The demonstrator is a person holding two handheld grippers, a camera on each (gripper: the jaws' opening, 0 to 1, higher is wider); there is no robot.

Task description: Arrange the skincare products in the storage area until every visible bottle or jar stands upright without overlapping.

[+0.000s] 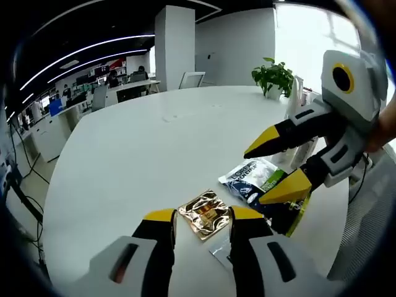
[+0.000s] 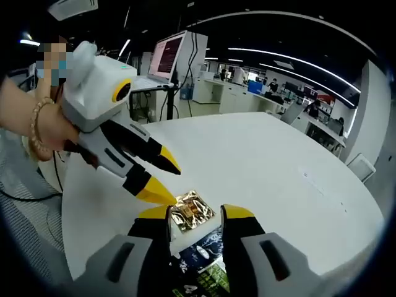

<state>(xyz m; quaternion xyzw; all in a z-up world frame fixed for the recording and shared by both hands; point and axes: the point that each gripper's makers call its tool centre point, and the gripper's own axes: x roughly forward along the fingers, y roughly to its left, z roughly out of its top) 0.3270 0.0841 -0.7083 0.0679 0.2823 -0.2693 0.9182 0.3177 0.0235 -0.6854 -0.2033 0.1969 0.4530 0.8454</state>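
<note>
Your left gripper (image 1: 201, 216) has its jaws spread wide around the gold foil sachet (image 1: 205, 213) lying flat on the white table (image 1: 136, 154); close gently at its edges. Beyond, your right gripper (image 1: 278, 166) hovers parted over the blue-green sachet (image 1: 250, 176); keep them apart.

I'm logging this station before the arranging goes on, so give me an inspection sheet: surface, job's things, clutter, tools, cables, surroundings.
Surface: white table, mostly bare.
Job's things: gold foil sachet lying flat; blue-white packet and dark green-printed packet beside it, also flat. No upright bottles or jars seen.
Clutter: potted plant at the far edge.
Tools: left tool open, jaws either side of the gold sachet; right tool open, just before the same sachet.
Cables: dark cables by the floor, off the table.
Surroundings: open office with desks, a white column, a monitor.
</note>
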